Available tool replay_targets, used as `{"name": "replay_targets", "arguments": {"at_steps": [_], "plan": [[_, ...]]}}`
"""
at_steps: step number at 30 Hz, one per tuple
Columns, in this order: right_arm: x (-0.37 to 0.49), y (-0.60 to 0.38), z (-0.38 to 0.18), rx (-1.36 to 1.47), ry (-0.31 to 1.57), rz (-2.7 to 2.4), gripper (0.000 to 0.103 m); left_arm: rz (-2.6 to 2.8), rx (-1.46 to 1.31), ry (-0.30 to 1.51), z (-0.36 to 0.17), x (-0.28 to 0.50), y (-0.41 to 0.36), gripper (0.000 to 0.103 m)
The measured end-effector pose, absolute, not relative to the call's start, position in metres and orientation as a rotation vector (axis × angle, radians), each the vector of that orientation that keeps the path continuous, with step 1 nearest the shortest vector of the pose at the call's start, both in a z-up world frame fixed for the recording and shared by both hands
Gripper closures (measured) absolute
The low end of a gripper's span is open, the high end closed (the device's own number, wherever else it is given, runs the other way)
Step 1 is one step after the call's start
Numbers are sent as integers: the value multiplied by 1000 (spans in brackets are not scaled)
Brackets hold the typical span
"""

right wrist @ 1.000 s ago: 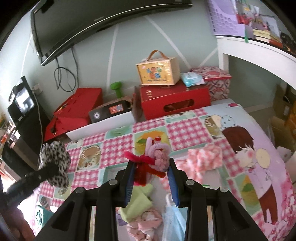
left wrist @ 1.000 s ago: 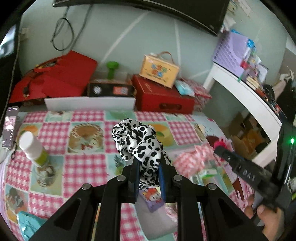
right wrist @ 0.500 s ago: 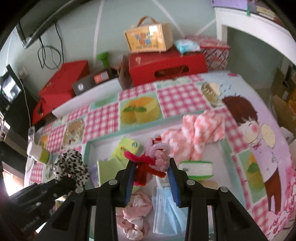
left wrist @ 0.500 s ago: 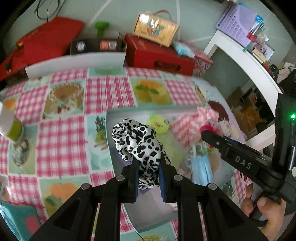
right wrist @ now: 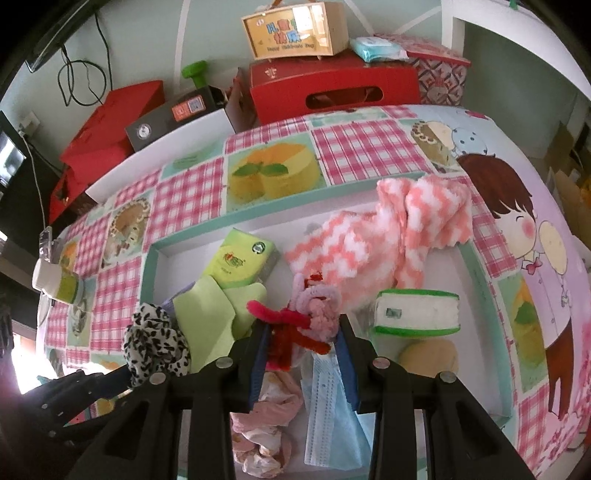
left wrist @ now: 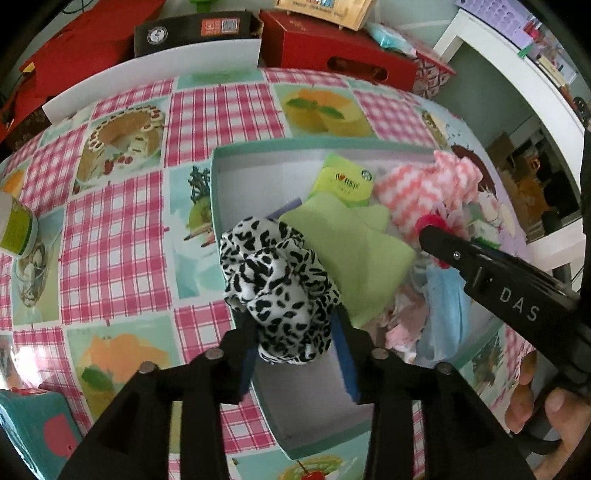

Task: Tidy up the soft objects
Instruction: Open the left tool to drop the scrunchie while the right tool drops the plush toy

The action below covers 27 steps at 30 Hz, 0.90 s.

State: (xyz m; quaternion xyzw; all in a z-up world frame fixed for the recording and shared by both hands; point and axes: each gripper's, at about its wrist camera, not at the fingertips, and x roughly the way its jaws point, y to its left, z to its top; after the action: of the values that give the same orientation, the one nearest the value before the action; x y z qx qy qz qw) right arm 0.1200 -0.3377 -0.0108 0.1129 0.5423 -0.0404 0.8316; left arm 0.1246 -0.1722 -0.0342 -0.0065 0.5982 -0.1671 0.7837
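My left gripper holds a black-and-white leopard-print scrunchie just above the left part of a teal-rimmed white box; its jaws look slightly parted around it. The scrunchie also shows in the right wrist view. My right gripper is shut on a pink and red pipe-cleaner bundle over the box's middle. In the box lie a pink-white fuzzy cloth, a green cloth, a green tissue pack, a blue face mask and a pink cloth.
The box sits on a checked pink tablecloth. A white-green bottle stands at the left edge and a teal box at the near left. Red boxes and a yellow case stand behind the table.
Both grippers have come down and forward over the box with their objects. The left jaws have widened a little around the scrunchie.
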Motion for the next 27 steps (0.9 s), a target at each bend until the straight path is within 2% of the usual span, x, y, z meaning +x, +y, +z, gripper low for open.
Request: {"name": "replay_targets", "arguments": {"at_steps": [4,5,12,16,18,20,27], "plan": [[121,-337,-11,229,1158,-98,44,-360,5,1270,-28,123,-174,44],[120,-337,-10,226,1156,-99,43,-360,11,1263,-26,122,-174,41],[119,-334,-3,194,1149,-105,37,-355,30,1237,-10,121,-170,39],[119,-334,0,180,1141,-111,29,-350,40,1204,3,118,-164,38],[118,-334,1,179,1139,-112,27,-337,34,1189,8,118,-159,34],[119,-335,1,177,1140,-115,24,-321,19,1173,10,120,-153,25],[120,-333,2,152,1142,-120,16,-202,-63,1126,12,132,-122,24]]}}
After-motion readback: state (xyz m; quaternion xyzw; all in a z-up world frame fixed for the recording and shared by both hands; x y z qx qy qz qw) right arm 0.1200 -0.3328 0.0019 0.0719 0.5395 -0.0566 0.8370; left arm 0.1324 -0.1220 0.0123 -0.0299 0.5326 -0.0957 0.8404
